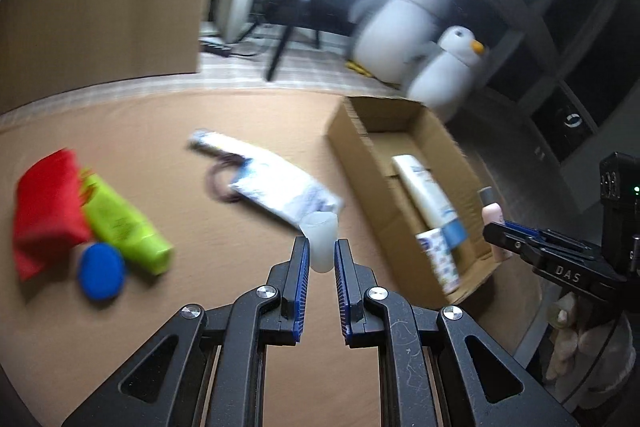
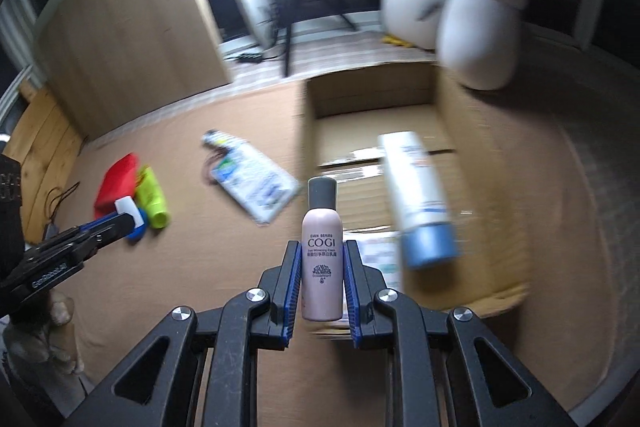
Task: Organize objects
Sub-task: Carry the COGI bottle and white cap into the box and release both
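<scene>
My left gripper [image 1: 322, 247] is shut on a small translucent white cup [image 1: 320, 233], held above the brown table [image 1: 224, 267]. The same cup [image 2: 127, 207] shows at the left gripper's tips [image 2: 130, 221] in the right wrist view. My right gripper [image 2: 322, 255] is shut on a pink COGI bottle [image 2: 322, 227] with a grey cap, upright over the near end of an open cardboard box [image 2: 308, 115]. In the left wrist view that bottle [image 1: 490, 213] sits in the right gripper [image 1: 496, 233] beside the box [image 1: 352, 135].
Inside the box lie a white tube with a blue cap [image 2: 416, 195] and a small printed carton [image 1: 438, 261]. On the table are a red pouch [image 1: 44, 211], a green tube [image 1: 124, 227], a blue round lid [image 1: 100, 269], a white packet [image 1: 280, 187] and a dark ring [image 1: 218, 183]. Two plush penguins [image 2: 476, 15] stand behind the box.
</scene>
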`<state>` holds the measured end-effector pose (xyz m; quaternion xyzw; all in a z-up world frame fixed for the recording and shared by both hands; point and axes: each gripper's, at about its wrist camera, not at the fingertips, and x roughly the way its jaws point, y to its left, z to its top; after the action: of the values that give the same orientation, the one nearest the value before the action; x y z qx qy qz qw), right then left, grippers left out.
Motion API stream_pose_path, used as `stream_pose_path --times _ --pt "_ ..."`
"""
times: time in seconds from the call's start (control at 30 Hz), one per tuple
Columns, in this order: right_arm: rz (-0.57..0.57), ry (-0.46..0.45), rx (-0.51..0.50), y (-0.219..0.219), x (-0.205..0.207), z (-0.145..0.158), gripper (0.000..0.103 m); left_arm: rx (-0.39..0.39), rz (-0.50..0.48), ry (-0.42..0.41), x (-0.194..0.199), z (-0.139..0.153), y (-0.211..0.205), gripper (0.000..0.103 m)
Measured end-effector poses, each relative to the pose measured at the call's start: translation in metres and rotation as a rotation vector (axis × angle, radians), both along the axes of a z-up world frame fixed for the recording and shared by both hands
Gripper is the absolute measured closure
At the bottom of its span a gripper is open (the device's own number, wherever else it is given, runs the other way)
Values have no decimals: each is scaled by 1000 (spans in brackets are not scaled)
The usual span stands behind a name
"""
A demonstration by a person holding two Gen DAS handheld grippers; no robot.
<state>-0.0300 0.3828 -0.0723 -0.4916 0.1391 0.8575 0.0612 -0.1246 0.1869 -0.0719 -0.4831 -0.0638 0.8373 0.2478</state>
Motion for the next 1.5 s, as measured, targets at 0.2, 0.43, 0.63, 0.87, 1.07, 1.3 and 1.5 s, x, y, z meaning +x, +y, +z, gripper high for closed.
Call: stream_pose_path --times 0.2,0.43,0.63,0.87,1.07,1.3,1.5 --pt "-36 -6 13 41 6 -3 85 -7 -63 12 -7 0 65 89" --pt "-23 -15 16 61 5 -9 85 -24 -99 2 -14 -9 115 89" --pt "-15 -22 15 69 3 -13 84 -12 -110 -7 -19 -13 130 83" --pt "-20 7 20 72 6 -7 61 17 -95 12 -19 -8 127 49" --pt "-32 11 -5 73 7 -7 60 12 -79 16 -19 -7 113 49" --pt "-39 12 -39 64 9 -8 59 -10 -45 12 -12 -10 78 49" --pt "-33 39 -55 42 13 -4 49 -57 29 5 -6 -17 22 49"
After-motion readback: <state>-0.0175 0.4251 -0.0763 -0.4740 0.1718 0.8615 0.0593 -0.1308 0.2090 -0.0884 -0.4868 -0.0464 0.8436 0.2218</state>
